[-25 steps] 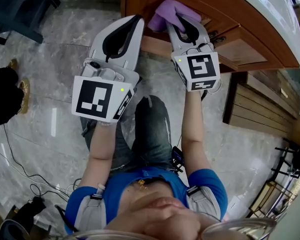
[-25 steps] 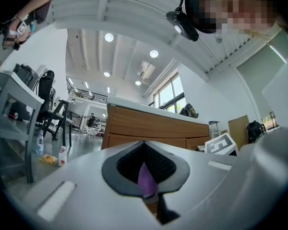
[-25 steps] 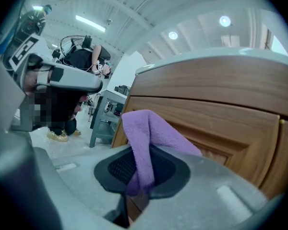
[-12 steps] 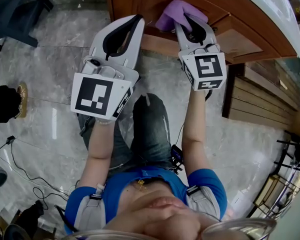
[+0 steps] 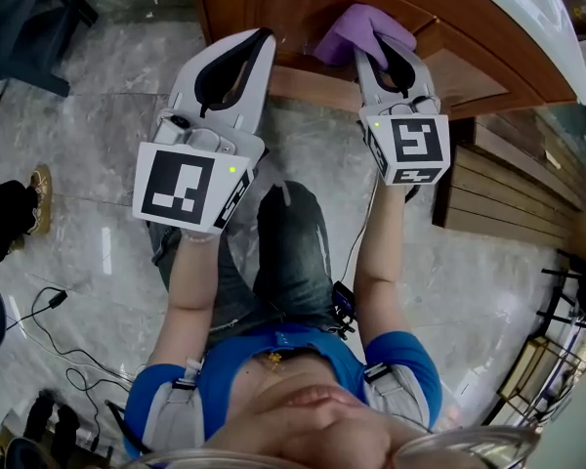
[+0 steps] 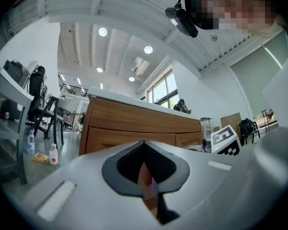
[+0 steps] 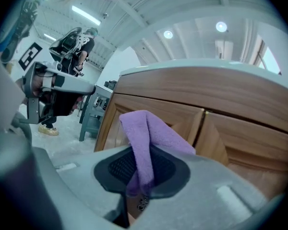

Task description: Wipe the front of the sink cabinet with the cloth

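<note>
Right gripper [image 5: 383, 47] clamps cloth [image 5: 356, 27] at cabinet front [image 5: 269, 6]; left gripper [image 5: 258, 39] closed.

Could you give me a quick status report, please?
Right gripper shut on purple cloth, at sink cabinet front. Left gripper shut, empty. No obstruction seen.

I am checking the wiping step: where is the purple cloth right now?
In the head view, upper right: the purple cloth is pinched in the right gripper, at the wooden cabinet front.
</note>
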`<state>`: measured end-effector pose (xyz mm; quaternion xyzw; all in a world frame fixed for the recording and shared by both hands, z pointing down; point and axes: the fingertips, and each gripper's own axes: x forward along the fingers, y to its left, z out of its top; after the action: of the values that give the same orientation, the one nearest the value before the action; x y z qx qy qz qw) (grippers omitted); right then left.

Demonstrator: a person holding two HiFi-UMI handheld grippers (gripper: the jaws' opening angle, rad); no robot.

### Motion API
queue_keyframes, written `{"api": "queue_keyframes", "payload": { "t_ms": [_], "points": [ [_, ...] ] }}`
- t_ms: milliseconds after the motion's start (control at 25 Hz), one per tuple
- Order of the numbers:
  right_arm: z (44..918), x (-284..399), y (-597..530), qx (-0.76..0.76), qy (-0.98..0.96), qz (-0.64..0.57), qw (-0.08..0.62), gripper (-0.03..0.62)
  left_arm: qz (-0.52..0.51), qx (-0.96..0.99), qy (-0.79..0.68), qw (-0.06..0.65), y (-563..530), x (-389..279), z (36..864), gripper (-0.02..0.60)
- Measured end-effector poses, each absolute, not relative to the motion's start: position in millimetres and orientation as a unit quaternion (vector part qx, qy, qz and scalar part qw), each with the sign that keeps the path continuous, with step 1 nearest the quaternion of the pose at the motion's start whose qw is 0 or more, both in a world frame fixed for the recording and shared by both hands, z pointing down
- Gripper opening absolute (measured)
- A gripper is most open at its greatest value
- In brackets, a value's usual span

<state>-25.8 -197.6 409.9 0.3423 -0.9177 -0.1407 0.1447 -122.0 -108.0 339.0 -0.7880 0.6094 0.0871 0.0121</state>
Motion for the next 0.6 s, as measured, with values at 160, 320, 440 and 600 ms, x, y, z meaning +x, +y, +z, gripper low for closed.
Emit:
{"api": "queue_keyframes", "payload": {
  "t_ms": [160, 320, 440, 600],
  "points": [
    [409.6, -25.7, -198.7, 0.349, -0.917, -0.137, 0.134, 0.058, 0.085, -0.783, 0.616, 0.013, -107.5, -128.7, 339.6, 0.000],
    [411.2, -27.5, -199.5, 0.362, -0.910, -0.147, 0.138, 0.058, 0.086, -0.782, 0.617, 0.013, -107.0, -132.5, 338.8, 0.000],
    [413.9, -27.8, -200.3, 0.368, -0.906, -0.152, 0.141, 0.057, 0.087, -0.778, 0.622, 0.014, -106.7, -136.1, 337.6, 0.000],
    [423.5, -29.0, -201.2, 0.373, -0.902, -0.155, 0.154, 0.057, 0.090, -0.778, 0.622, 0.011, -109.6, -135.3, 338.4, 0.000]
  ]
}}
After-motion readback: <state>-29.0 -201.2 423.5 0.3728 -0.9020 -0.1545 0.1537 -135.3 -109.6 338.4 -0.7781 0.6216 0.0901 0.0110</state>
